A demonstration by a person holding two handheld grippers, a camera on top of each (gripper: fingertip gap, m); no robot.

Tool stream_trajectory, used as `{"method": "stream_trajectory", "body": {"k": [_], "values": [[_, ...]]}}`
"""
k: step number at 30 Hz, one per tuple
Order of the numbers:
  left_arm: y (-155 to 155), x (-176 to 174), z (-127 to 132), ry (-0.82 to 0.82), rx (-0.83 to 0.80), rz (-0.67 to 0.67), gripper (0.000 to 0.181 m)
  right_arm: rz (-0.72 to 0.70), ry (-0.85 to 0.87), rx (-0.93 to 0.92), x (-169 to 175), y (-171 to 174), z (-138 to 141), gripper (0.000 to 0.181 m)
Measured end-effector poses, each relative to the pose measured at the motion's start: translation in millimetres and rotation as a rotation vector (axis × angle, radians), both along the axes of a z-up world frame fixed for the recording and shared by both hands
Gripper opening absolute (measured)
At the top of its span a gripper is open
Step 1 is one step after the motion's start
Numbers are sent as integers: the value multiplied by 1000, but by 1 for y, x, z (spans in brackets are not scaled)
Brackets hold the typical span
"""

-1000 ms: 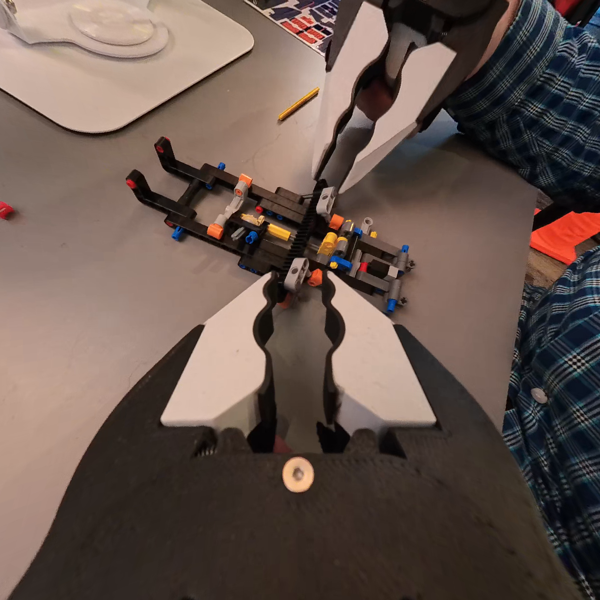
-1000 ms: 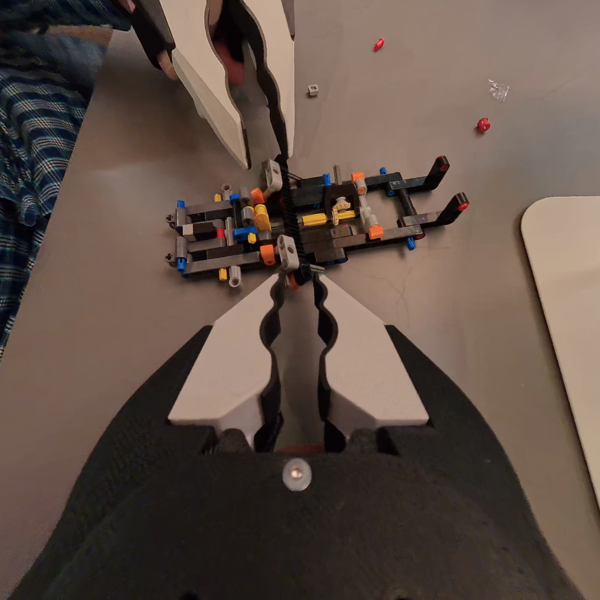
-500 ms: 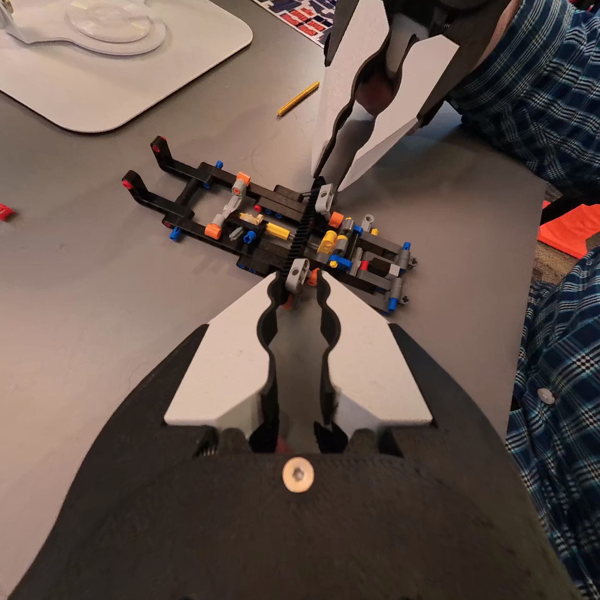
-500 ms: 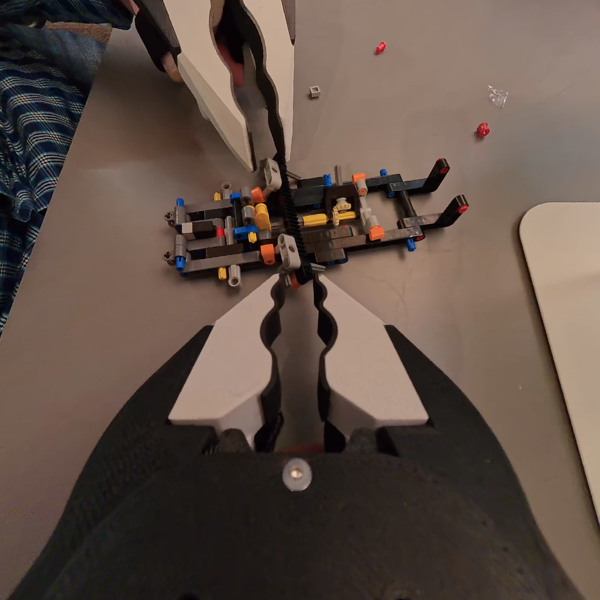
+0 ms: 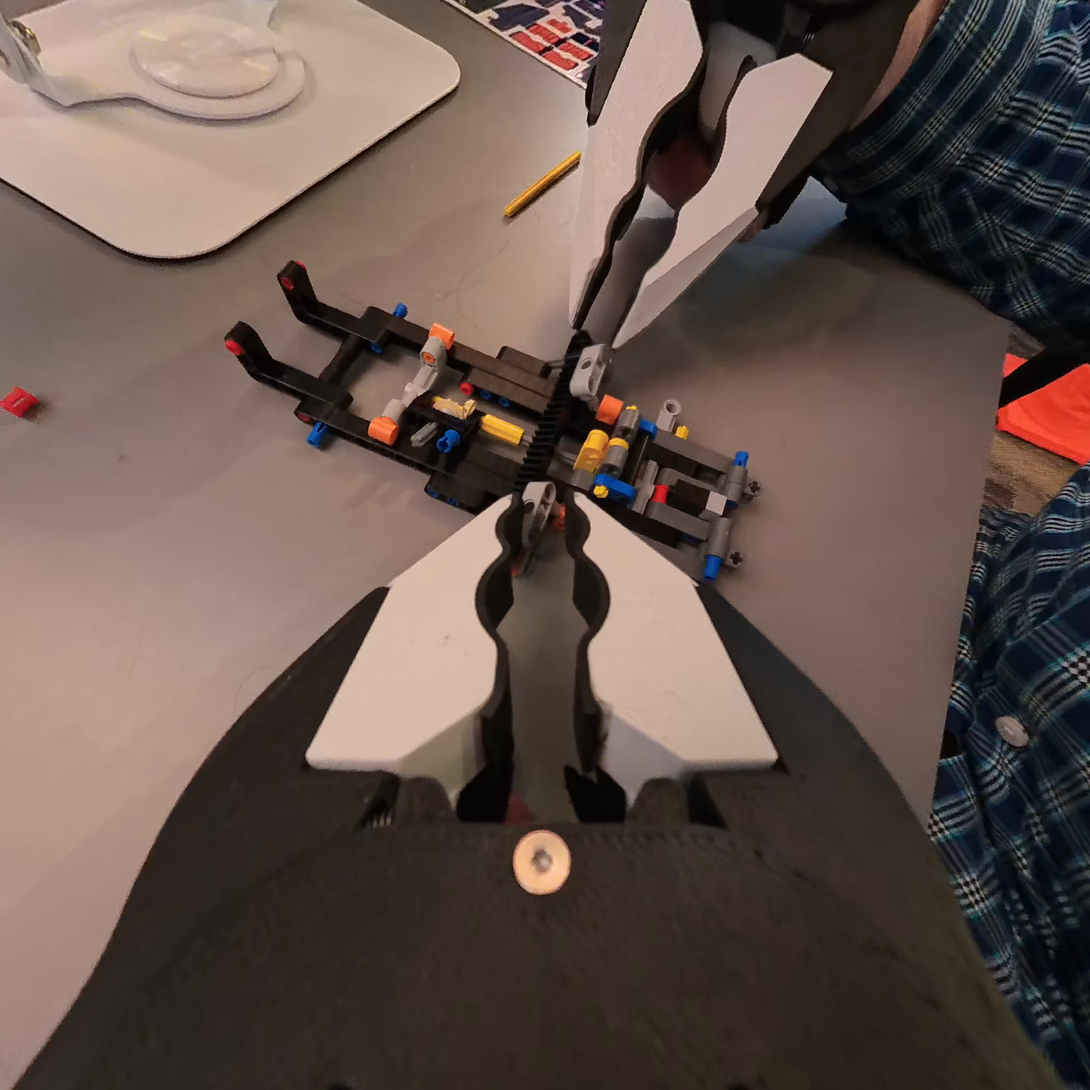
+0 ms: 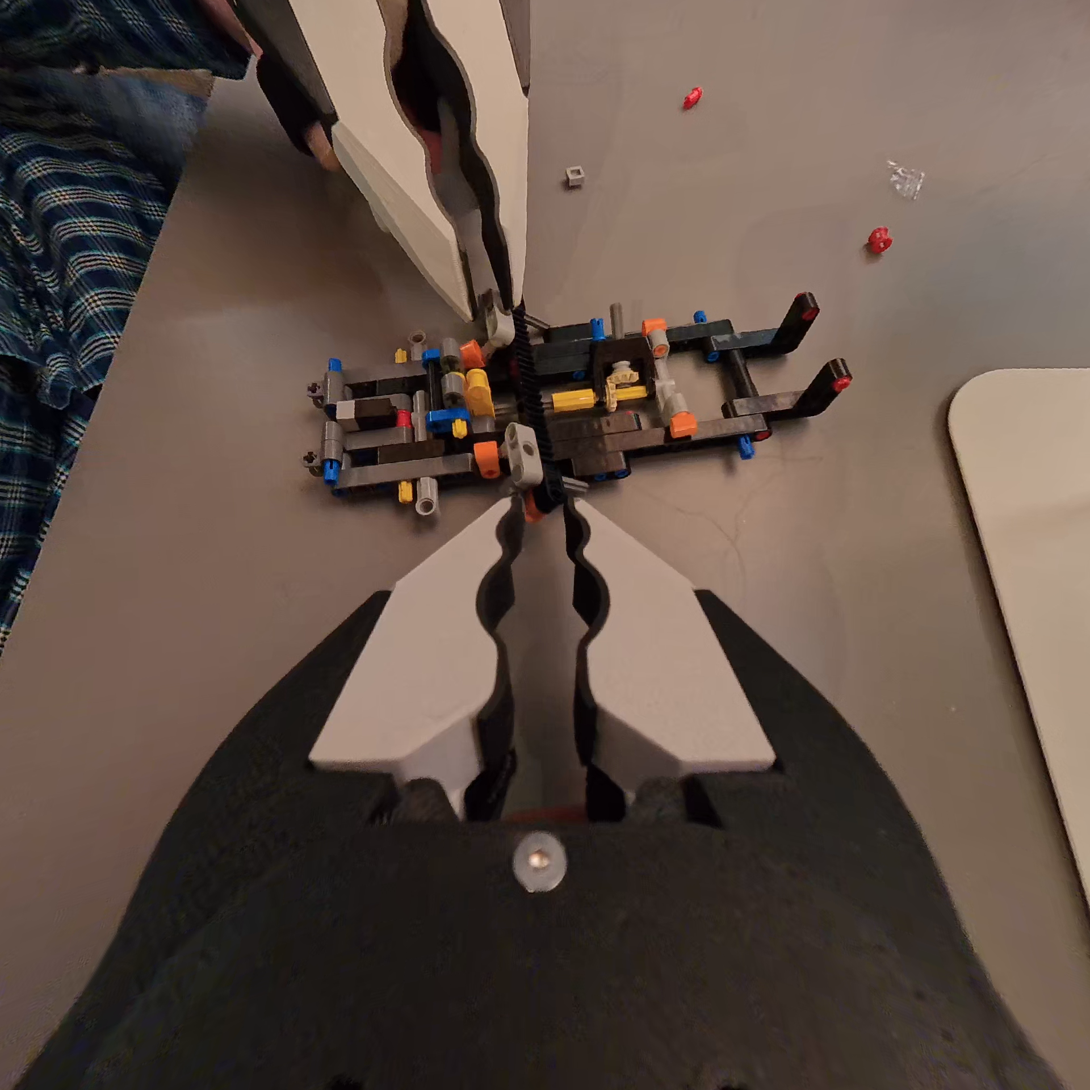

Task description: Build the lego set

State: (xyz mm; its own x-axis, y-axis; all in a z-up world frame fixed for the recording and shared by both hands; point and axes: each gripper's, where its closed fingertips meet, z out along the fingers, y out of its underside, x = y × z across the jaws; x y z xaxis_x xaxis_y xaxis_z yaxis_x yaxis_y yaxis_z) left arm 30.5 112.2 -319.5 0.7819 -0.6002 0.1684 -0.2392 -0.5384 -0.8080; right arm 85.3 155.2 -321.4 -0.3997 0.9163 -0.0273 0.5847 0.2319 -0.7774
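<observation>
A flat Lego chassis (image 5: 413, 377) of black and grey beams with blue, yellow and orange pins lies on the grey table; it also shows in the right wrist view (image 6: 619, 424). A black toothed rack (image 5: 545, 430) runs across its middle, with a grey connector at each end. My left gripper (image 5: 539, 510) is shut on the near grey connector (image 5: 537, 504). My right gripper (image 6: 542, 507) meets the opposite rack end (image 6: 551, 492), its jaws narrowly closed around it beside the other connector (image 6: 522, 451). Each gripper faces the other across the chassis.
A white mat (image 5: 177, 177) lies beyond the chassis, with a yellow axle (image 5: 542, 183) and a sticker sheet (image 5: 542, 29) near it. Loose red pieces (image 6: 879, 239), a small grey piece (image 6: 575, 176) and a clear piece (image 6: 905, 177) are scattered. A plaid sleeve (image 5: 973, 147) lies along the table edge. The left gripper's tips are roughly 8 cm from the right gripper's.
My left gripper's jaws have narrowed onto the grey connector and pushed in slightly. My right gripper has stayed at the other rack end. The chassis has barely shifted.
</observation>
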Motion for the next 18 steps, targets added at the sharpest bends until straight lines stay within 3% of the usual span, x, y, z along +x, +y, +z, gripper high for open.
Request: {"method": "stream_trajectory", "body": {"k": [1, 11, 18], "values": [[0, -1, 1, -2, 6, 4, 13, -1, -4, -2, 1, 1, 0, 13], [-4, -13, 1, 44, 38, 39, 25, 10, -3, 17, 5, 3, 0, 18], [-3, -10, -7, 95, 9, 18, 18, 18, -29, 19, 0, -3, -9, 15]]}}
